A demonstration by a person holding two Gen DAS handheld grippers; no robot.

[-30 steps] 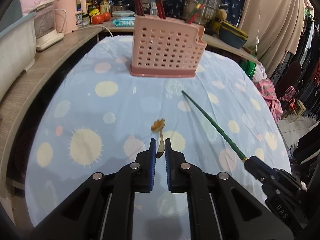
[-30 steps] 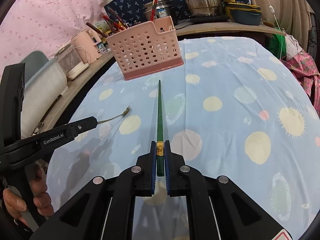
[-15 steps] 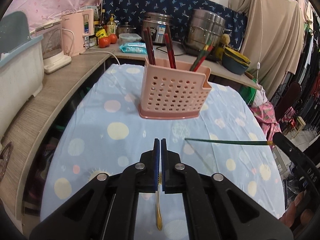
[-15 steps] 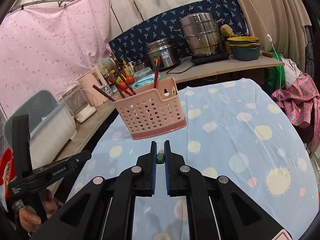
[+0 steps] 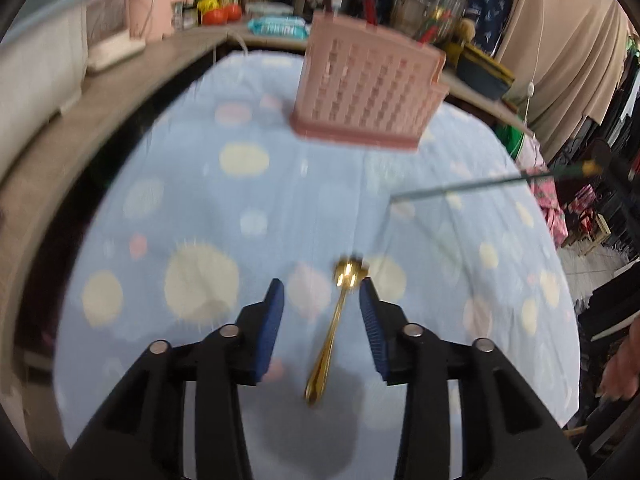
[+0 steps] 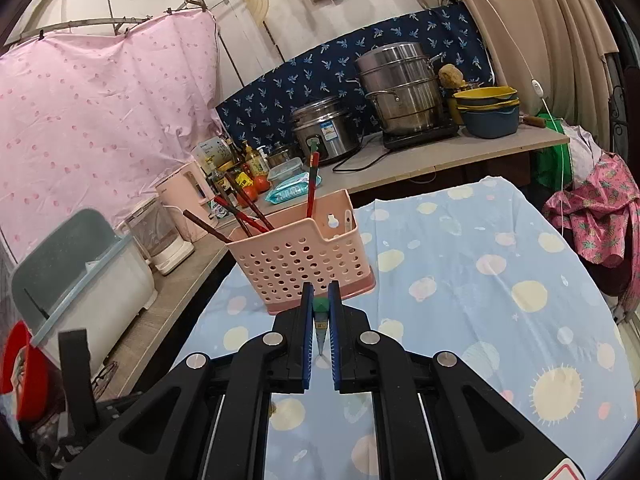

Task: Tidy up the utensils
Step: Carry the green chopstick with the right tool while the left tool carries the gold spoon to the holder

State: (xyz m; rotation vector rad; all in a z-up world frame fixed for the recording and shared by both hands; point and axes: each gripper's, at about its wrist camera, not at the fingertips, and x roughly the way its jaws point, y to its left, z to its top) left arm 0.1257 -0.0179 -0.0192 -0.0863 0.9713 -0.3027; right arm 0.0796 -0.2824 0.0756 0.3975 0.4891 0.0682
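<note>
Our left claw (image 5: 321, 300) is spread wide w/ nothing pinched; the gold spoon (image 5: 334, 330) lies btwn its fingers on the blue dotted surface (image 5: 160, 208), closer to the right one, not touching either. Our right claw (image 6: 320, 300) is clamped on the green chopstick (image 6: 320, 312), seen end-on btwn the pads. Just past that claw stands the pink utensil basket (image 6: 300, 258) w/ red-brown chopsticks (image 6: 240, 216) inside. In the left view the green chopstick pokes in from the right, ahead of the claw.

No text, label or number is legible anywhere.
</note>
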